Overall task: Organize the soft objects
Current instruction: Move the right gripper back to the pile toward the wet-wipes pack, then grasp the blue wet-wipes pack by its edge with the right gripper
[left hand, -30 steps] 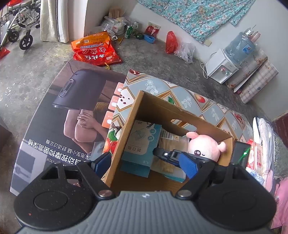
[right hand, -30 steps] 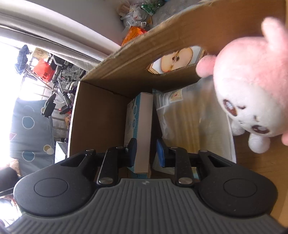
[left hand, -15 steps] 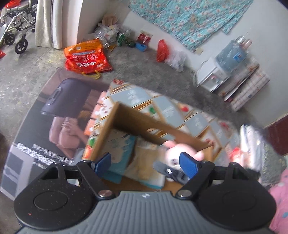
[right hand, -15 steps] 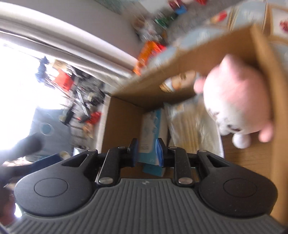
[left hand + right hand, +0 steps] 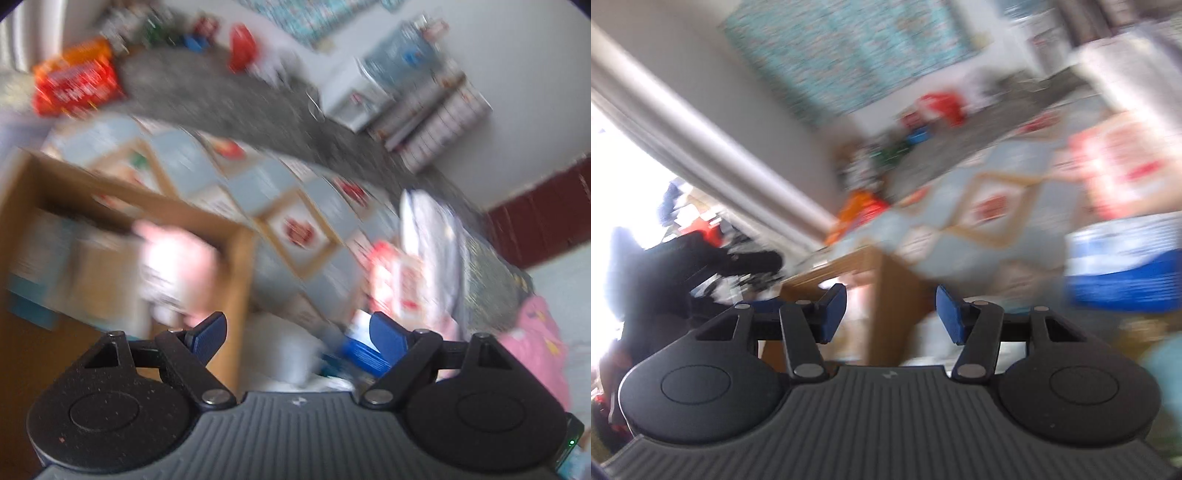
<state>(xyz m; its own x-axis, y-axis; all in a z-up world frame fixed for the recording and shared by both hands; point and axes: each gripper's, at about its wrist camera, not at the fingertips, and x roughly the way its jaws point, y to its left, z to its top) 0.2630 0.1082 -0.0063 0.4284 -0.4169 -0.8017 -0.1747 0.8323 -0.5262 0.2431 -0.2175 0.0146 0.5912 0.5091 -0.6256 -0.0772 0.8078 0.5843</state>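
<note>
Both grippers now clear of cardboard box point(image 5: 236, 280), apparently empty, fingers point(image 5: 833, 310) apart

The picture is blurry. The left gripper point(image 5: 297, 330) has its blue fingers point(image 5: 207, 332) wide apart with nothing between them. On the left sits a brown cardboard box point(image 5: 236, 295). A pink soft toy point(image 5: 177, 266) lies inside it, next to some packets point(image 5: 74, 273). A patterned mat point(image 5: 295, 221) lies under the box.
</note>
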